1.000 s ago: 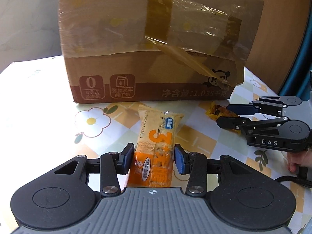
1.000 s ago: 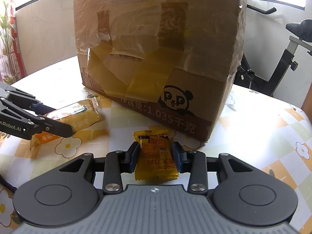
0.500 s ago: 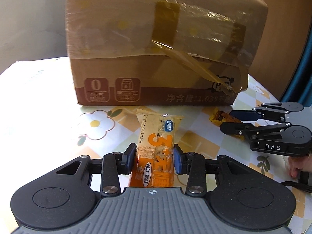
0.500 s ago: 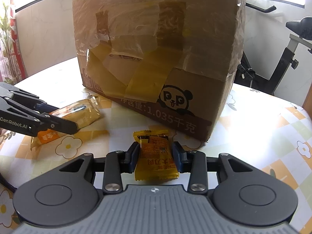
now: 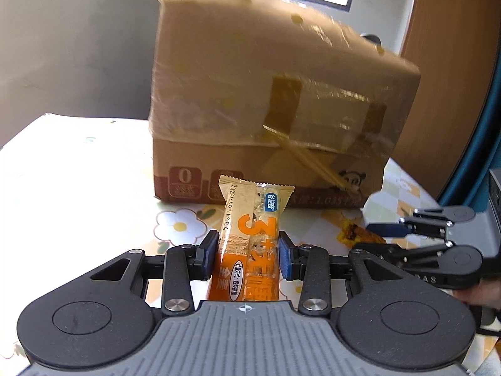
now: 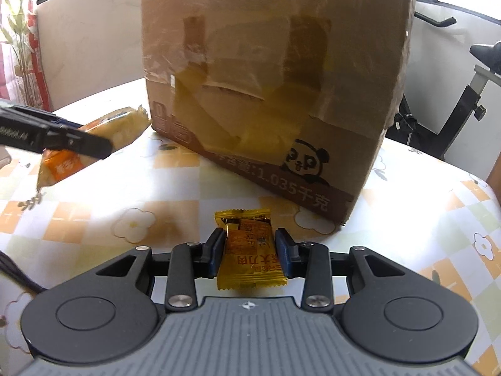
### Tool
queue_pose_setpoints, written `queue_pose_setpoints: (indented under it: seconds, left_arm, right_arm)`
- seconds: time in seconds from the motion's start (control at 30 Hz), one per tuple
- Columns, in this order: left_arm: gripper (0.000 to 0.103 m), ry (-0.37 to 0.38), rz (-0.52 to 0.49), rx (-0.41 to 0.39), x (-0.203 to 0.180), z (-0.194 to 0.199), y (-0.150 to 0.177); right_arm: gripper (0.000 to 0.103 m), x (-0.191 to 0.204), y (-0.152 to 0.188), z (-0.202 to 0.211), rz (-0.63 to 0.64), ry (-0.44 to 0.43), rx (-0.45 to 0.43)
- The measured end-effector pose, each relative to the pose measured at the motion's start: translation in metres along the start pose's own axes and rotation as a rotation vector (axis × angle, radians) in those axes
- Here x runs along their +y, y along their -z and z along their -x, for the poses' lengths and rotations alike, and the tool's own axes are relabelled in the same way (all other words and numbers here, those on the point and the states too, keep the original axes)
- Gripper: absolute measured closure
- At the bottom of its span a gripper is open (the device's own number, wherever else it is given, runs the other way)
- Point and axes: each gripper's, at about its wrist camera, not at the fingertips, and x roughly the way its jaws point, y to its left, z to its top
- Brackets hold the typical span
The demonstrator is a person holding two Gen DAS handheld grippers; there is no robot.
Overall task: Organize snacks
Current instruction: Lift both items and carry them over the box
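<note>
Left claw [image 5: 247, 255] grips orange bar [image 5: 250, 244]; right claw [image 6: 250, 252] grips yellow packet [image 6: 250, 250], seemingly above floral tablecloth [image 6: 131, 188].

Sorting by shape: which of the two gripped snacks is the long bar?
The orange bar in the left claw; the right claw holds a short, squarish yellow packet.

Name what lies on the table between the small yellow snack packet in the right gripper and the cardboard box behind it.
Nothing: in the right wrist view only bare flowered tablecloth separates the yellow packet from the cardboard box.
</note>
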Motion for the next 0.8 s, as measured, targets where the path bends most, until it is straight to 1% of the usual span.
queue_pose_setpoints:
  seconds: [0.2,0.37,0.53,0.63,0.8]
  left_arm:
    - [0.062,-0.009,0.022,-0.045,0.007,0.016,-0.008]
    - [0.062,-0.035,0.0,-0.096,0.01,0.031,-0.019]
    - [0.062,-0.029,0.017,-0.162,0.015,0.051,-0.035]
    - [0.062,-0.017,0.018,-0.2,0.015,0.062,-0.049]
    - [0.062,0.003,-0.018,-0.278,0.01,0.08,-0.077]
  right_arm:
    - [0.065,0.014,-0.004,0.021,-0.055,-0.004,-0.061]
    - [0.065,0.024,-0.015,0.039,-0.062,-0.013,-0.12]
    - [0.065,0.027,-0.037,0.059,-0.039,-0.025,-0.196]
    - [0.065,0.029,-0.052,0.073,-0.028,-0.022,-0.259]
    - [0.065,0.023,-0.081,0.091,-0.044,-0.025,-0.36]
